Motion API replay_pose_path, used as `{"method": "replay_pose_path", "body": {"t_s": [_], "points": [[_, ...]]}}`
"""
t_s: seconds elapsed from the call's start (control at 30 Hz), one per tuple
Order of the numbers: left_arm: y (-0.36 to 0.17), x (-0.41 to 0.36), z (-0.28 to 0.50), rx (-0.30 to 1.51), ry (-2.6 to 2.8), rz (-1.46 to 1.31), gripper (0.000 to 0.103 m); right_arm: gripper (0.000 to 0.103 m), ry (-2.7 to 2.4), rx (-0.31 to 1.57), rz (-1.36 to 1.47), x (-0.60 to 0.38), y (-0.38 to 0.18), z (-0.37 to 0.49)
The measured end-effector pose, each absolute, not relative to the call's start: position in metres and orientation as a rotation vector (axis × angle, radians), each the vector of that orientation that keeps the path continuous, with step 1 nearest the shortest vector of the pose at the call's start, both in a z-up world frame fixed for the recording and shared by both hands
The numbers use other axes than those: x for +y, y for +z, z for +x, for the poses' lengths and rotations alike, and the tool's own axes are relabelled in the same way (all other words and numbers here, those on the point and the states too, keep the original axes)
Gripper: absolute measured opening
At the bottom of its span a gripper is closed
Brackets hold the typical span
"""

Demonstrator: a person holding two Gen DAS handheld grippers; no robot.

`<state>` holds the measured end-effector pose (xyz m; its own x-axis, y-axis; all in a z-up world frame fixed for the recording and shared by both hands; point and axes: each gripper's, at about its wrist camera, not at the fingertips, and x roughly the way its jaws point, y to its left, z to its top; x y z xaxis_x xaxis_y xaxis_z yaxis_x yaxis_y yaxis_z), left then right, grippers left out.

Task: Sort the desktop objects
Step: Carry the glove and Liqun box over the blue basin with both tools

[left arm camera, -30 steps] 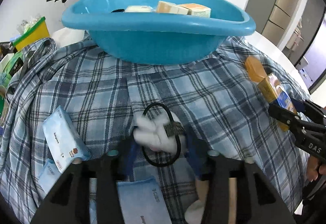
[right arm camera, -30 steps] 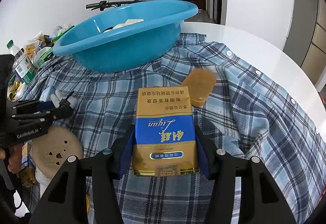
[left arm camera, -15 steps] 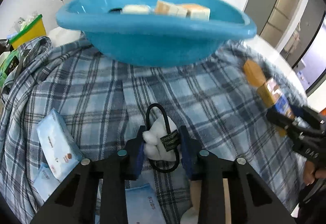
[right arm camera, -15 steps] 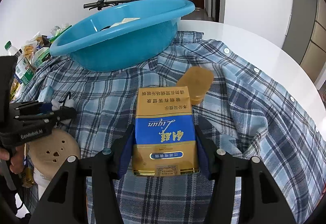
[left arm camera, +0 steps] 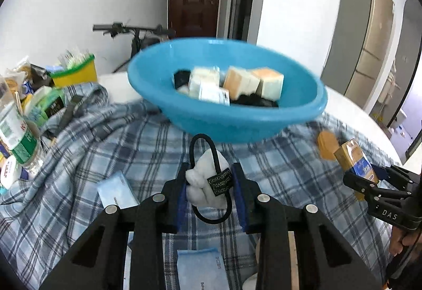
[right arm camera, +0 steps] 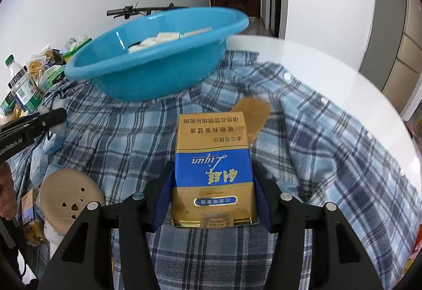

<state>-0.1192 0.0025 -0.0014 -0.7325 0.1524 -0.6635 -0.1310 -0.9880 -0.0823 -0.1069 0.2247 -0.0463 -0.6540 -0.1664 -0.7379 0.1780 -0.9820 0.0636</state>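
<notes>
Lifted since a second ago, the left hand-held gripper (left arm camera: 209,185) has closed its blue-padded jaws on the white fluffy hair tie with a black elastic loop (left arm camera: 208,176), which earlier lay on the blue checked flannel shirt (left arm camera: 132,158) spread over the white round worktop (right arm camera: 316,63). It now hangs clear of the cloth, the loop poking out above and below the pads, so the grip is on the soft puff. Ahead, near the worktop's far edge, sits the round bright-blue plastic basin (left arm camera: 237,126) already holding small boxes (likely the drop point). The right hand-held gripper (right arm camera: 212,197) stands about half open, clamped on the gold-and-blue cigarette pack (right arm camera: 212,171), held flat by its long sides, probably awaiting its turn.
</notes>
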Motion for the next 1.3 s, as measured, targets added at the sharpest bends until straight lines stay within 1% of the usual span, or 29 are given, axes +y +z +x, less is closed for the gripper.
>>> {"method": "replay_pose_path", "body": {"t_s": [0.1,0.3,0.47,0.67,0.87,1.0,1.3], "points": [[0.014,0.003,-0.111,-0.021,2.848,-0.967,0.033,0.054,-2.729,0.026,1.131,0.223,-0.032,-0.104],[0.056,0.011,-0.084,0.077,2.95,-0.65,0.033,0.054,-2.793,0.037,0.944,0.219,0.006,-0.096],[0.084,0.013,-0.063,0.071,3.001,-0.471,0.033,0.054,-2.847,0.03,0.791,0.217,0.036,-0.087],[0.099,0.015,-0.049,0.068,3.028,-0.401,0.033,0.054,-2.896,0.022,0.606,0.214,0.065,-0.073],[0.102,0.013,-0.041,0.032,3.037,-0.392,0.033,0.054,-2.922,0.042,0.483,0.206,0.077,-0.056],[0.103,0.011,-0.039,0.022,3.034,-0.398,0.033,0.054,-2.918,0.063,0.455,0.201,0.08,-0.051],[0.105,0.014,-0.034,0.018,3.032,-0.398,0.033,0.054,-2.908,0.042,0.469,0.202,0.077,-0.051]]}}
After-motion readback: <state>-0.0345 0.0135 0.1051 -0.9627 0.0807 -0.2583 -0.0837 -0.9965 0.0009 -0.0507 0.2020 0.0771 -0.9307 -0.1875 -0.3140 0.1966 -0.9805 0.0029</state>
